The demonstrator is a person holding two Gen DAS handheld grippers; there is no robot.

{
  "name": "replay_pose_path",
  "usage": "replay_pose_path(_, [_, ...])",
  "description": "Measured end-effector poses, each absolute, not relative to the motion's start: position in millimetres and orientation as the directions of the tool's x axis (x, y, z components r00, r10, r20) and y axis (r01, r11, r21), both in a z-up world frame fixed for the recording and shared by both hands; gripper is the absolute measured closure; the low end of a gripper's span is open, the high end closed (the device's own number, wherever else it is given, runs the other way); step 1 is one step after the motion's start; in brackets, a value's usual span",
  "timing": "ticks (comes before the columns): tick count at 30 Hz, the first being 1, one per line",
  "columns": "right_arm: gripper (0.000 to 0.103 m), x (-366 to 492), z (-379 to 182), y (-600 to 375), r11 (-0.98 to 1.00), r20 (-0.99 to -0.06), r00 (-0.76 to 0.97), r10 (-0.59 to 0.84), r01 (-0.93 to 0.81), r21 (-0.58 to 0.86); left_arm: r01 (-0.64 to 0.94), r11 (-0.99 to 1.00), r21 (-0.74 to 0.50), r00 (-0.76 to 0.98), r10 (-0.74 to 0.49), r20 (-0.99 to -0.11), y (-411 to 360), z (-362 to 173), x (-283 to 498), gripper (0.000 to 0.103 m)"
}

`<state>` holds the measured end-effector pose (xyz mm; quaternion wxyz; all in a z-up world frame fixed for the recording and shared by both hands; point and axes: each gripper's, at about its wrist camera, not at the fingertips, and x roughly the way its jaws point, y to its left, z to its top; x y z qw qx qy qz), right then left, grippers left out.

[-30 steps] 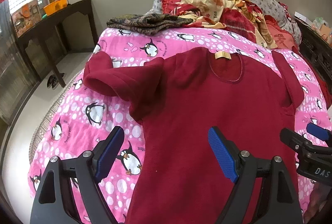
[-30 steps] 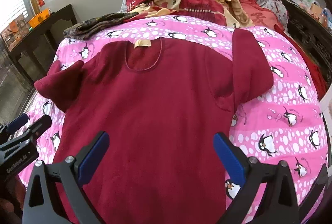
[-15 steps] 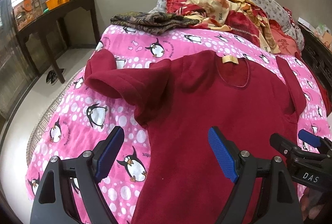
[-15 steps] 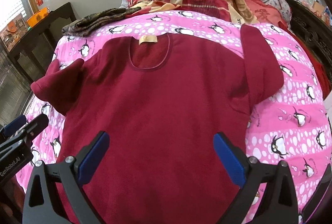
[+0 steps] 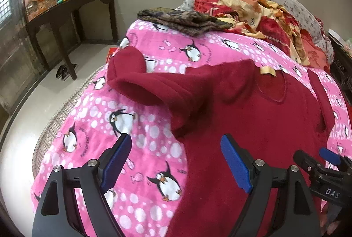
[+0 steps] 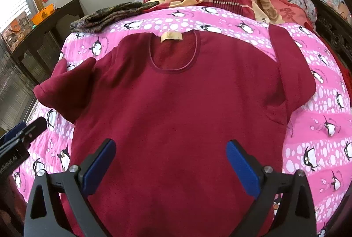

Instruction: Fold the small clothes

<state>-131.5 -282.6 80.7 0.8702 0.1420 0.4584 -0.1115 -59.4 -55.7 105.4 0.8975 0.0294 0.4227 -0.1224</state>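
- On the pink penguin-print quilt (image 6: 312,131), a dark red fleece top (image 6: 176,109) lies flat, neckline away.
- Left gripper (image 5: 176,162): jaws apart, empty, over the top's edge.
- Right gripper (image 6: 170,162): jaws apart, empty, over its middle.

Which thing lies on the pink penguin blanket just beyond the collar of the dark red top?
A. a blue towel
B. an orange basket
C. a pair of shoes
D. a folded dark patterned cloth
D: the folded dark patterned cloth rests on the pink penguin blanket, beyond the collar of the dark red top.
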Motion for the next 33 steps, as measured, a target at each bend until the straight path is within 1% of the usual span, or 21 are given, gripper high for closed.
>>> replay_pose_path(4, [0.001,-127.9,80.4,-281.3,0.938,-0.831,0.553,-0.062,0.317,0.141,0.213,0.974,-0.072,0.613,-0.19,-0.767,-37.2,109.2,-39.8,0.037])
replay_pose_path(9, [0.001,-125.9,82.0,-282.2,0.941,-0.83,0.555,-0.053,0.305,0.144,0.13,0.987,-0.09,0.634,-0.153,-0.758,-2.1,117.1,8.2,0.038])
replay_pose_path(10, [0.001,-125.3,81.9,-282.6,0.942,-0.831,0.554,-0.05,0.304,0.146,0.101,0.991,-0.092,0.642,-0.136,-0.755,7.0,117.1,23.1,0.04])
replay_pose_path(12, [0.001,-123.7,80.1,-284.0,0.942,-0.834,0.55,-0.042,0.3,0.151,0.056,0.994,-0.096,0.65,-0.109,-0.752,21.0,113.9,47.2,0.052])
replay_pose_path(14, [0.001,-122.2,77.1,-285.6,0.941,-0.839,0.543,-0.031,0.299,0.158,0.014,0.993,-0.118,0.634,-0.1,-0.766,34.4,103.7,74.8,0.057])
replay_pose_path(16, [0.001,-120.1,73.4,-287.5,0.939,-0.847,0.531,-0.01,0.296,0.175,-0.021,0.989,-0.144,0.605,-0.102,-0.79,44.0,91.1,99.7,0.059])
replay_pose_path(18, [0.001,-117.8,70.2,-288.6,0.937,-0.855,0.519,0.007,0.295,0.187,-0.066,0.985,-0.157,0.573,-0.092,-0.814,52.7,74.7,123.6,0.064])
replay_pose_path(20, [0.001,-116.4,68.2,-290.6,0.936,-0.856,0.517,0.021,0.29,0.199,-0.09,0.978,-0.187,0.557,-0.106,-0.824,55.9,62.2,138.8,0.065])
replay_pose_path(22, [0.001,-116.2,68.5,-292.2,0.937,-0.851,0.524,0.02,0.286,0.198,-0.076,0.969,-0.237,0.556,-0.156,-0.816,54.1,53.4,148.2,0.065])
replay_pose_path(24, [0.001,-114.4,69.1,-294.4,0.941,-0.849,0.528,0.011,0.282,0.188,-0.044,0.967,-0.251,0.557,-0.185,-0.809,46.0,47.1,153.9,0.065])
replay_pose_path(25, [0.001,-113.4,68.9,-295.8,0.941,-0.85,0.527,0.01,0.281,0.186,-0.017,0.974,-0.227,0.547,-0.181,-0.818,38.9,42.6,156.2,0.067])
replay_pose_path(26, [0.001,-112.0,68.1,-298.3,0.94,-0.85,0.527,0.01,0.284,0.187,0.003,0.98,-0.2,0.534,-0.17,-0.828,32.0,39.4,159.1,0.083])
replay_pose_path(27, [0.001,-111.2,67.3,-300.2,0.939,-0.85,0.527,0.011,0.288,0.19,0.015,0.986,-0.163,0.531,-0.146,-0.835,27.0,37.3,159.9,0.089])
replay_pose_path(28, [0.001,-110.6,66.8,-302.3,0.937,-0.85,0.527,0.011,0.291,0.193,0.032,0.992,-0.123,0.544,-0.12,-0.83,22.4,37.2,158.6,0.092])
replay_pose_path(29, [0.001,-110.4,66.3,-304.9,0.934,-0.849,0.529,0.012,0.297,0.197,0.041,0.992,-0.116,0.547,-0.119,-0.829,19.3,38.9,159.5,0.103])
replay_pose_path(30, [0.001,-111.0,66.6,-306.7,0.932,-0.846,0.533,0.012,0.301,0.203,0.043,0.992,-0.122,0.543,-0.126,-0.83,20.8,41.5,159.4,0.103])
replay_pose_path(33, [0.001,-118.2,72.1,-313.1,0.918,-0.824,0.566,0.012,0.32,0.234,0.027,0.976,-0.215,0.547,-0.195,-0.814,35.4,66.9,155.3,0.103])
